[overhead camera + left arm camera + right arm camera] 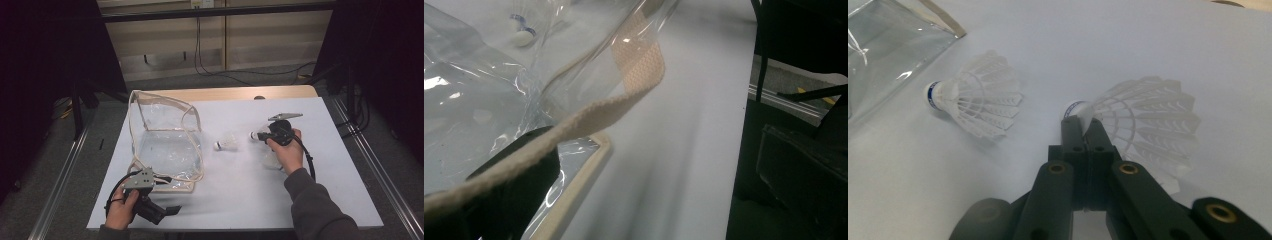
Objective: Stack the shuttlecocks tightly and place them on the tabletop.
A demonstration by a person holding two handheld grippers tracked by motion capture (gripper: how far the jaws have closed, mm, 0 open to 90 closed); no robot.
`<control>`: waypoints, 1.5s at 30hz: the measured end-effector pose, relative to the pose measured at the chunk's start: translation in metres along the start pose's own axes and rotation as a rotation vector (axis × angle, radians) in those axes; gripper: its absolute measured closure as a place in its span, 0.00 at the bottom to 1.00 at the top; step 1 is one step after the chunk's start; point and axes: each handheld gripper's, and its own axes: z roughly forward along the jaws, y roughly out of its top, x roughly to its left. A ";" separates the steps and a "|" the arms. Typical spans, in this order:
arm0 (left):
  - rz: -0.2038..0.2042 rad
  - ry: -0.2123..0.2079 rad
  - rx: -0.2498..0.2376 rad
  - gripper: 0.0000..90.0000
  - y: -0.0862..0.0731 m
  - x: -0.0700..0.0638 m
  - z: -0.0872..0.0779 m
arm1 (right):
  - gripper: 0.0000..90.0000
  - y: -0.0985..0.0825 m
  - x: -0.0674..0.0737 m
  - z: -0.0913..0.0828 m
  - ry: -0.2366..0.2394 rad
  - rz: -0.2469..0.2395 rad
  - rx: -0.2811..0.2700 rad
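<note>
A white table [235, 200] carries a clear plastic bag [167, 147] with cream trim, standing open on its left half. To the bag's right, near the middle, a white shuttlecock [227, 143] lies on its side, cork pointing left. A second shuttlecock [1143, 120] lies just right of the first, at the right gripper [260, 135]. The right gripper view shows what the high view is too small to tell: the jaws are pressed together on the thin edge of this shuttlecock's skirt beside its cork. The left gripper [172, 209] rests at the near left edge, beside the bag's near corner. Its own view shows the bag's woven strap [624, 97] lying across one dark jaw, but whether the jaws are apart or together cannot be told.
</note>
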 end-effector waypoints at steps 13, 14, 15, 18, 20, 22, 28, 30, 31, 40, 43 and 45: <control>-0.002 -0.001 -0.001 0.04 0.000 0.000 0.000 | 1.00 0.010 0.003 -0.013 0.035 -0.030 -0.046; -0.001 -0.001 -0.001 0.04 0.000 0.000 0.000 | 1.00 0.011 0.004 -0.013 0.037 -0.027 -0.047; -0.001 0.001 -0.001 0.04 0.000 0.000 0.000 | 1.00 0.011 0.004 -0.013 0.036 -0.034 -0.050; -0.001 0.001 -0.001 0.04 0.000 0.000 0.000 | 1.00 0.012 0.005 -0.013 0.040 -0.043 -0.052; -0.001 0.001 -0.001 0.04 0.000 0.000 0.000 | 1.00 0.012 0.006 -0.012 0.047 -0.044 -0.052; -0.002 0.000 -0.001 0.04 0.000 0.000 0.000 | 1.00 0.012 0.007 -0.012 0.051 -0.051 -0.052; -0.003 0.001 -0.002 0.04 0.000 0.000 0.000 | 1.00 0.013 0.010 -0.011 0.065 -0.054 -0.054; -0.001 0.001 -0.001 0.04 0.000 0.000 0.000 | 1.00 0.013 0.010 -0.011 0.067 -0.056 -0.057; -0.001 0.001 -0.001 0.04 0.000 0.000 0.000 | 1.00 0.013 0.010 -0.011 0.067 -0.055 -0.057; -0.002 0.001 -0.001 0.04 0.000 0.000 0.000 | 1.00 0.012 0.014 -0.008 0.086 -0.056 -0.053; -0.002 0.001 -0.002 0.04 0.000 0.000 0.001 | 1.00 0.012 0.014 -0.008 0.093 -0.060 -0.054; -0.002 0.001 -0.001 0.04 0.000 0.000 0.001 | 1.00 0.012 0.014 -0.008 0.097 -0.059 -0.054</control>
